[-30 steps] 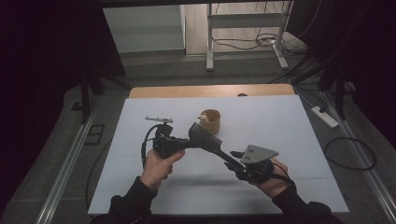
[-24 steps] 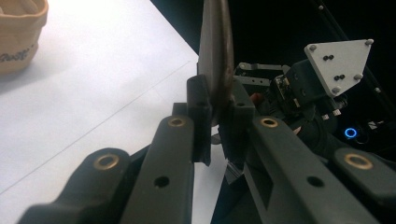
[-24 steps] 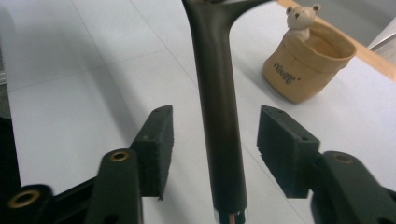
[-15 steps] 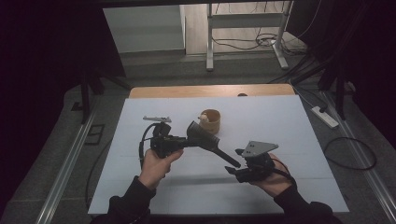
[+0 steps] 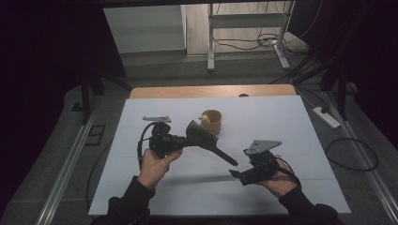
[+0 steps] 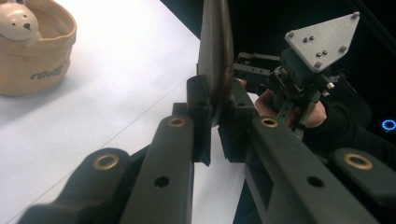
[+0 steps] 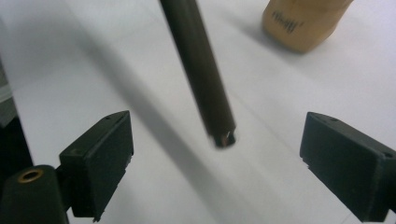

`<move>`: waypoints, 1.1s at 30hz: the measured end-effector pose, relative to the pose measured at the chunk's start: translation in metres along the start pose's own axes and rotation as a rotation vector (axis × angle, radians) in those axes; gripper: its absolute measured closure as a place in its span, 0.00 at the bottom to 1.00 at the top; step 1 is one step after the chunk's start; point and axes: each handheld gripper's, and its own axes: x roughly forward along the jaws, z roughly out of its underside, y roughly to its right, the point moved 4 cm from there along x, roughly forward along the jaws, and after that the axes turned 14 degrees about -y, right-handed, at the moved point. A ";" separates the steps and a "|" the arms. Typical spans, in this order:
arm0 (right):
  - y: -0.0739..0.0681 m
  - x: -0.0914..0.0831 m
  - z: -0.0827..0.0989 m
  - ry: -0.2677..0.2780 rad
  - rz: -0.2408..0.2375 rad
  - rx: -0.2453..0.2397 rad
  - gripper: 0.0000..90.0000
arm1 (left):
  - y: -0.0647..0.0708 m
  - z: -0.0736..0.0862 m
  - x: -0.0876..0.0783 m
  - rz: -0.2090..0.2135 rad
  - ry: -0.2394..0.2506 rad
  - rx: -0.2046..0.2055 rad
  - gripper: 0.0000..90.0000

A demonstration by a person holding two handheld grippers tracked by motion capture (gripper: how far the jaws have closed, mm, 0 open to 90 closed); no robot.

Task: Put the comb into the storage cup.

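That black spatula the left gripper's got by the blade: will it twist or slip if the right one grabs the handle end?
Probably stiff: the spatula juts out from the left gripper without visible sag. Its handle looks round and smooth, so it may rotate between flat pads. The left jaws pinch only the thin blade edge, so a pull from the open right gripper could lever it loose.

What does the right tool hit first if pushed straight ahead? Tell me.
Probably the dark handle held by the left tool; its tip hangs between the right tool's open jaws, though depth is unclear.
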 end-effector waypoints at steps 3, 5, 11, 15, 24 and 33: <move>0.000 0.003 0.004 -0.029 0.004 -0.008 0.06 | 0.000 0.000 -0.001 -0.009 -0.002 0.001 0.92; 0.000 0.003 0.005 -0.035 -0.009 -0.007 0.04 | 0.000 0.000 -0.003 -0.015 -0.001 0.004 0.92; 0.002 0.003 0.010 -0.044 -0.012 -0.003 0.00 | -0.001 -0.002 -0.008 -0.031 0.003 0.011 0.92; 0.005 0.000 0.015 -0.044 -0.002 0.014 0.00 | -0.003 -0.004 -0.011 -0.045 0.003 0.011 0.92; 0.011 -0.003 0.024 -0.047 0.022 0.034 0.00 | -0.002 -0.012 -0.020 -0.081 -0.004 0.027 0.92; 0.019 -0.010 0.037 -0.044 0.042 0.079 0.00 | -0.004 -0.022 -0.030 -0.109 -0.009 0.032 0.92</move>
